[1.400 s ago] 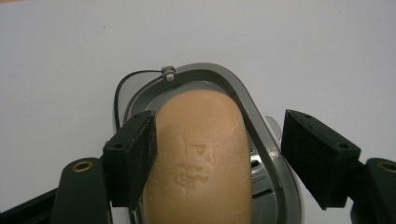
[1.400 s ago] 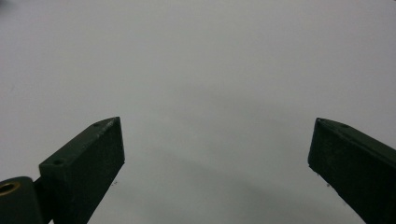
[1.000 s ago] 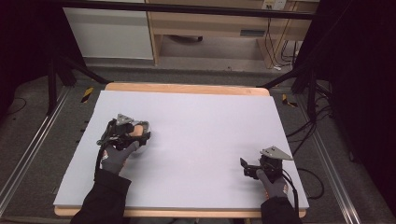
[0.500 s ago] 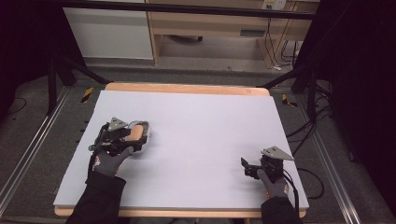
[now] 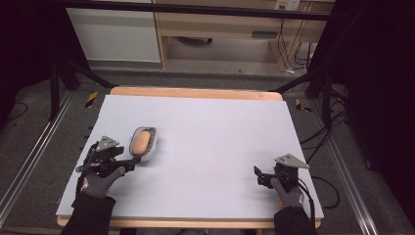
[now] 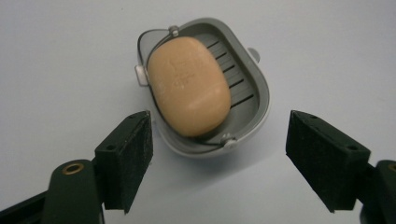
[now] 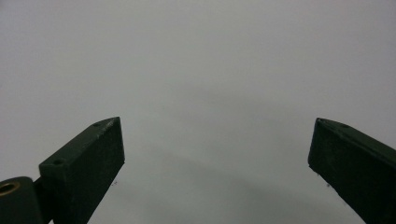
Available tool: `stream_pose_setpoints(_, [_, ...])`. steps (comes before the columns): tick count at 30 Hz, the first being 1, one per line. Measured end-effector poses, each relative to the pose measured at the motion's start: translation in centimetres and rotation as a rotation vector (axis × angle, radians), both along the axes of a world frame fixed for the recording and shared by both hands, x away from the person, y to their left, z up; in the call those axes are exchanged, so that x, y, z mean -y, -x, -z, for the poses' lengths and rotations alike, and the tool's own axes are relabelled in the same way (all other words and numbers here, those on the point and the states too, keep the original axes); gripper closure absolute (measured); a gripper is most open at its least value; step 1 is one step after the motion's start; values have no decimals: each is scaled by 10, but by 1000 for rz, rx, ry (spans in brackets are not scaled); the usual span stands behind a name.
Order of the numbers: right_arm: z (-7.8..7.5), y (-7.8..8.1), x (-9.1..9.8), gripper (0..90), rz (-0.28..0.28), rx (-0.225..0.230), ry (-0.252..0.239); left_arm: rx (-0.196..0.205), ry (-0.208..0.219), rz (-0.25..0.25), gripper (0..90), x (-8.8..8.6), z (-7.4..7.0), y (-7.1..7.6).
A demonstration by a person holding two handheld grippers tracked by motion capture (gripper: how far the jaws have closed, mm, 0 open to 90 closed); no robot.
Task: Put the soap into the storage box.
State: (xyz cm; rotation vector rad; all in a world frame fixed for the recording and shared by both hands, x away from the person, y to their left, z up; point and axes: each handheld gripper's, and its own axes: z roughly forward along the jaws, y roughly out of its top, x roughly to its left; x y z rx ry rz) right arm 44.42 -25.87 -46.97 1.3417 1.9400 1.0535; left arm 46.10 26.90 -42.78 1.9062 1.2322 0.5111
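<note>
Both my grippers stand with jaws apart: the left gripper (image 6: 219,158) just short of the soap dish (image 6: 247,88) holding soap (image 6: 189,86), the right gripper (image 7: 217,163) over bare table (image 5: 220,127).

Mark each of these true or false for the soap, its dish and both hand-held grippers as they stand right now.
1. The soap lies in the dish. True.
2. The left hand-held gripper is clamped on the dish. False: its jaws stand open, apart from the dish.
3. The right hand-held gripper is open over bare table. True.
4. The soap is blue. False: it is orange.
5. The dish sits near the table's right edge. False: it sits at the left.
</note>
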Motion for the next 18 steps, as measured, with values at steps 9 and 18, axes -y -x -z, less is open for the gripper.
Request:
stream_pose_setpoints(9, [3, 1, 10, 39, 38, -19, 1, -11, -6, -2, 196, -19, 18, 11])
stream_pose_setpoints(18, [5, 3, 19, 40, 58, -34, 17, -23, -15, -28, 184, -32, 28, 14])
